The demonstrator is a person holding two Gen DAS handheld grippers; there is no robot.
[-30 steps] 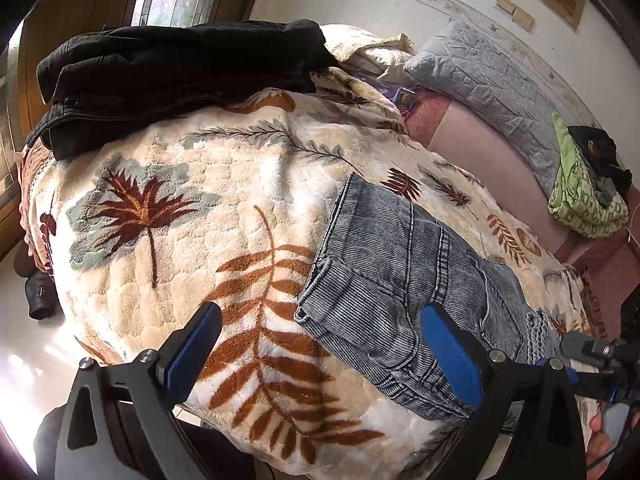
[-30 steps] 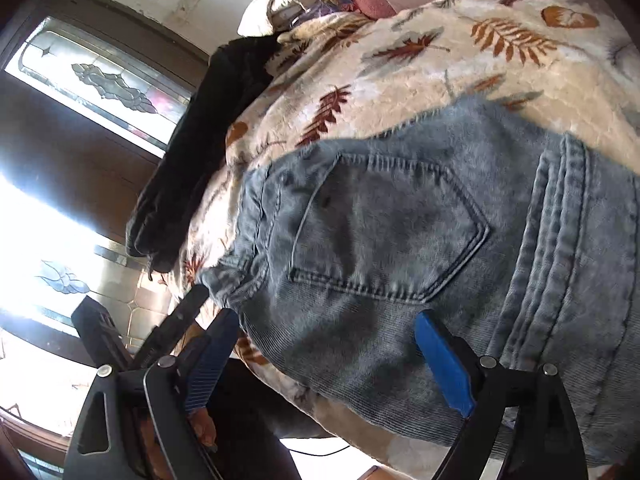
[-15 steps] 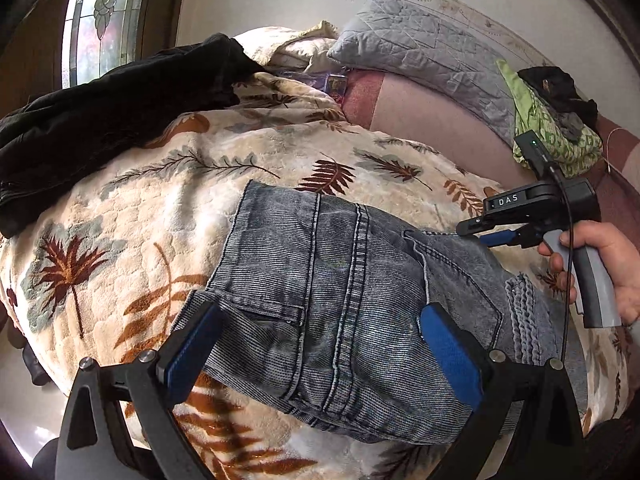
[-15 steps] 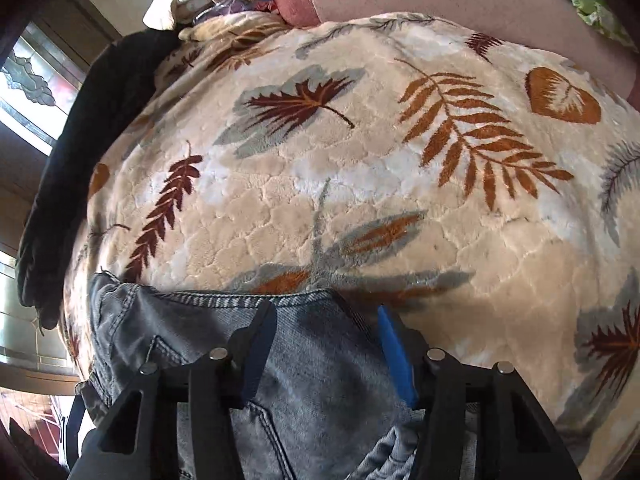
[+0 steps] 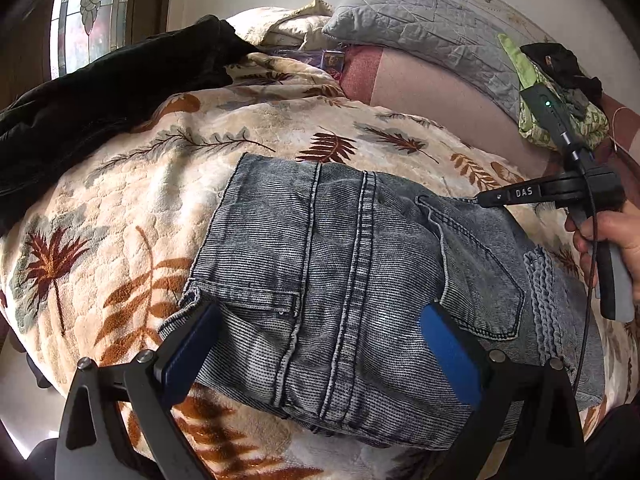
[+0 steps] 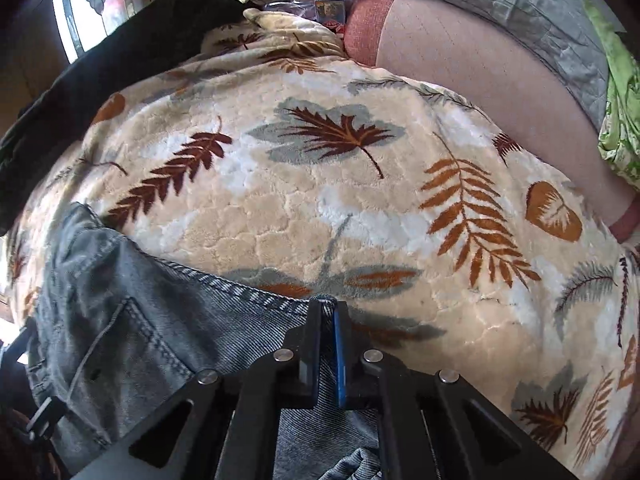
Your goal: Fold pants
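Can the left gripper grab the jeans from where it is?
Probably yes: the left gripper is open with the jeans lying right between its fingers, and nothing covers them.

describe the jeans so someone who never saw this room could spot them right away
Start at the bed covered by a cream blanket printed with rust and grey leaves. On its near part lie the jeans, folded into a compact block. They are the only faded grey-blue denim there, with ribbed texture, heavy seams and a back pocket, unlike the black garment heaped toward the window.
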